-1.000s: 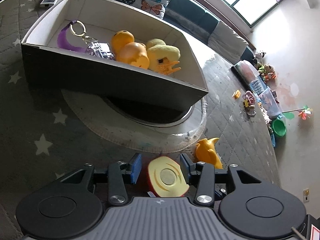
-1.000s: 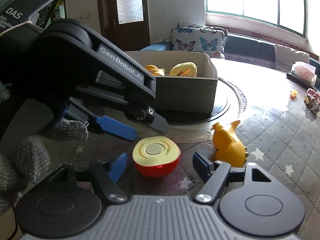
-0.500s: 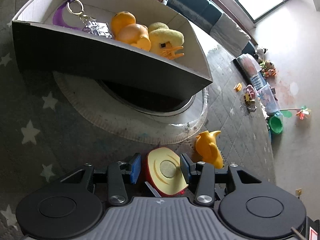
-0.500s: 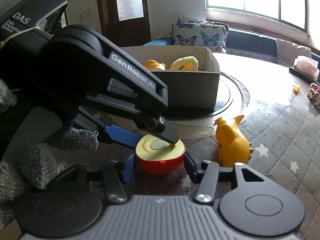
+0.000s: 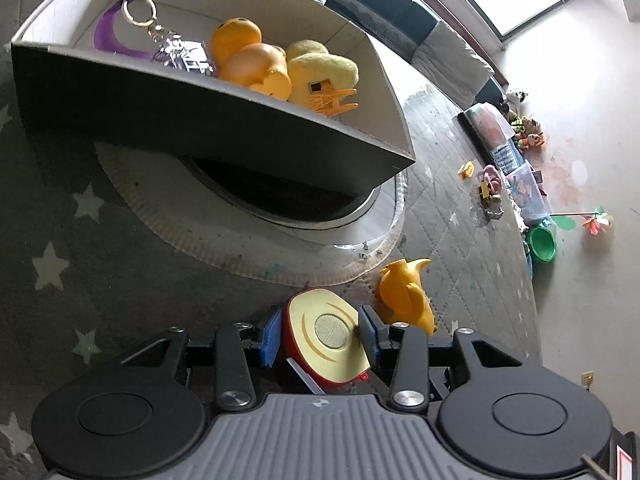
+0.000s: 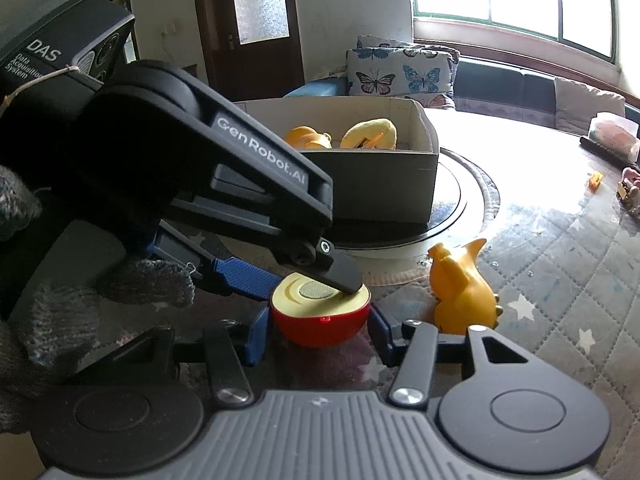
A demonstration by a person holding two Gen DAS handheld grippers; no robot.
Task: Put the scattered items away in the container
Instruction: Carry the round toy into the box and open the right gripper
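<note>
A toy apple half (image 5: 326,340), red skin with a cream cut face, sits between the blue pads of my left gripper (image 5: 320,336), which is shut on it. In the right wrist view the same apple half (image 6: 320,312) sits low between the pads of my right gripper (image 6: 319,336), which press its sides. The left gripper (image 6: 300,282) reaches in from the left, one finger lying across the cut face. The open cardboard box (image 5: 200,120) stands beyond on a turntable, also visible as the box (image 6: 380,184). A yellow animal figure (image 5: 406,294) lies just right of the apple.
The box holds a plush duck (image 5: 320,76), orange toys (image 5: 252,60) and a purple keyring (image 5: 116,36). A gloved hand (image 6: 60,320) holds the left gripper. The round turntable (image 5: 280,208) lies under the box. Small toys (image 5: 488,192) sit near the table's far right edge.
My right gripper moved in and narrowed from wide open onto the apple half. The left gripper's pads tightened on it and tilted it, and the box now looks closer in the left view.
</note>
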